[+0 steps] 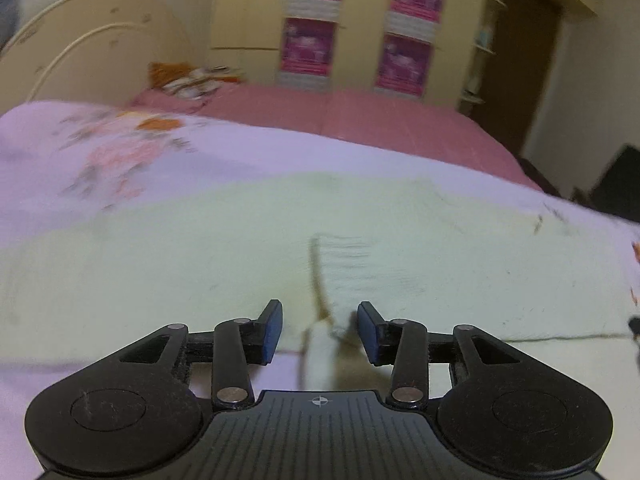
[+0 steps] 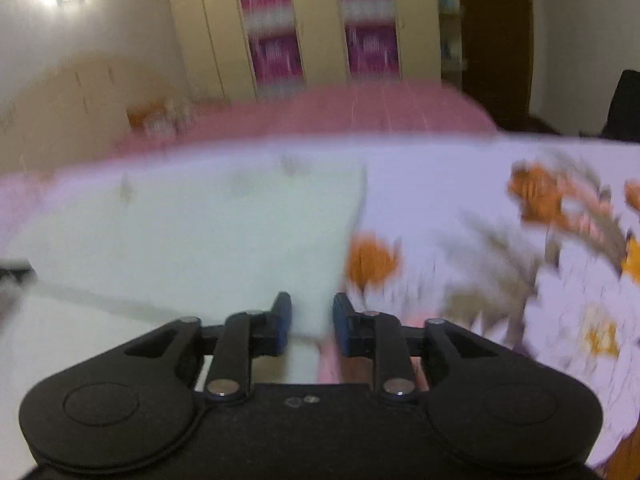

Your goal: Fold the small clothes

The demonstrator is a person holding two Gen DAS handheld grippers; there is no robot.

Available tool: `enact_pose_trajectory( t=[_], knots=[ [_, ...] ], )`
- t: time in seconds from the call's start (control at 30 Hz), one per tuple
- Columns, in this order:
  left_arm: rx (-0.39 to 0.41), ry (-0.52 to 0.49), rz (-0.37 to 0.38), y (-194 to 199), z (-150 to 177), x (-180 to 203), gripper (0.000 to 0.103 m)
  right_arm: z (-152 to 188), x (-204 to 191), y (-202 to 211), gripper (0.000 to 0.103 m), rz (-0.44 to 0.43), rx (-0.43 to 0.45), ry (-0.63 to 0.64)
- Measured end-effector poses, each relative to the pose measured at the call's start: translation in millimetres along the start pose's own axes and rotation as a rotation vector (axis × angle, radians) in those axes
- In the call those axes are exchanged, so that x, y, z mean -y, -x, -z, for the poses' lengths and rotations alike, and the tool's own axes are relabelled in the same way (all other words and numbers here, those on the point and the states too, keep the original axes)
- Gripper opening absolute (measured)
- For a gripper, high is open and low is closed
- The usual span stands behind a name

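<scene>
One pale green garment [image 1: 248,240] lies flat on the floral sheet [image 1: 120,148], soft, light and limp, best pinched at a hem corner; left gripper [image 1: 320,330] spread around a raised fold, right gripper [image 2: 312,322] parted at its edge.

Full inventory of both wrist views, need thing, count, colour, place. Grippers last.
pale garment: one, pale green-white, spread flat on the floral sheet; a small fold or strap stands up between the left fingers.
floral sheet: one, lilac-white with orange flowers, under the garment.
pink bedspread: one, pink, behind the sheet.
orange-and-white bundle: one, at the far left of the bed; too blurred to identify.
headboard: one, cream, far left.
wardrobe: one, cream with four magenta panels, back wall.
door: one, dark brown, right of the wardrobe.
left gripper: black with blue pads, jaws apart, pads clear of the fabric.
right gripper: same build, jaws slightly apart over the garment's edge.
</scene>
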State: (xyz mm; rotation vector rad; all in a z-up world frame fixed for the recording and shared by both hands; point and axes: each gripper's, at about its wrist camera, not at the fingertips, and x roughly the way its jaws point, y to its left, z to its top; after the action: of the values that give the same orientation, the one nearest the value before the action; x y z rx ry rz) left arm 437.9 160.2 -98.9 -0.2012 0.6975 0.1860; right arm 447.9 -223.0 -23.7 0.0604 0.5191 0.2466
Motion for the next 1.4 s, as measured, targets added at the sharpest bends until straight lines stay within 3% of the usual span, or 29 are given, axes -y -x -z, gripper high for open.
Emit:
enact_pose_trajectory(
  t=[0.07,0.2,0.3,0.5,0.7,0.93,1.1,1.13,1.17,1.23,1.4],
  knots=[
    [0.041,0.047,-0.027,20.4,7.2,-15.5,0.051,-9.4,-6.6,4.1,0.027,0.016,0.01,-0.024],
    [0.096,0.201,-0.078,59.8,32.6,-76.5,0.054,-8.5,-12.6,37.7,0.028,-0.007,0.098,-0.045],
    [0.103,0.343,-0.125,79.1,50.5,-131.5,0.054,-1.0,-6.6,52.5,0.029,-0.01,0.086,-0.078],
    [0.131,0.689,-0.127,102.9,89.0,-229.3,0.054,16.0,-0.5,64.1,0.031,-0.01,0.041,-0.148],
    [0.197,0.874,-0.068,103.0,111.5,-272.5,0.051,24.4,-12.3,69.8,0.032,-0.043,0.023,-0.2],
    [0.254,1.034,-0.042,81.1,108.7,-301.7,0.037,15.1,-19.0,70.8,0.033,-0.058,0.041,-0.228],
    [0.276,1.083,-0.068,64.0,100.2,-317.2,0.028,14.5,-14.8,69.2,0.034,-0.05,0.033,-0.228],
    [0.275,1.088,-0.078,62.2,99.0,-319.0,0.021,15.3,-14.6,69.2,0.034,-0.048,0.031,-0.231],
    [0.258,1.078,-0.088,58.6,95.7,-320.9,0.002,16.2,-12.5,68.1,0.034,-0.046,0.027,-0.234],
    [0.218,1.032,-0.062,53.3,88.1,-323.4,0.003,17.8,-9.2,66.6,0.034,-0.042,0.021,-0.24],
    [0.158,0.917,-0.121,43.2,53.1,-320.2,0.003,19.6,-3.3,65.8,0.034,-0.035,0.022,-0.253]
  ],
)
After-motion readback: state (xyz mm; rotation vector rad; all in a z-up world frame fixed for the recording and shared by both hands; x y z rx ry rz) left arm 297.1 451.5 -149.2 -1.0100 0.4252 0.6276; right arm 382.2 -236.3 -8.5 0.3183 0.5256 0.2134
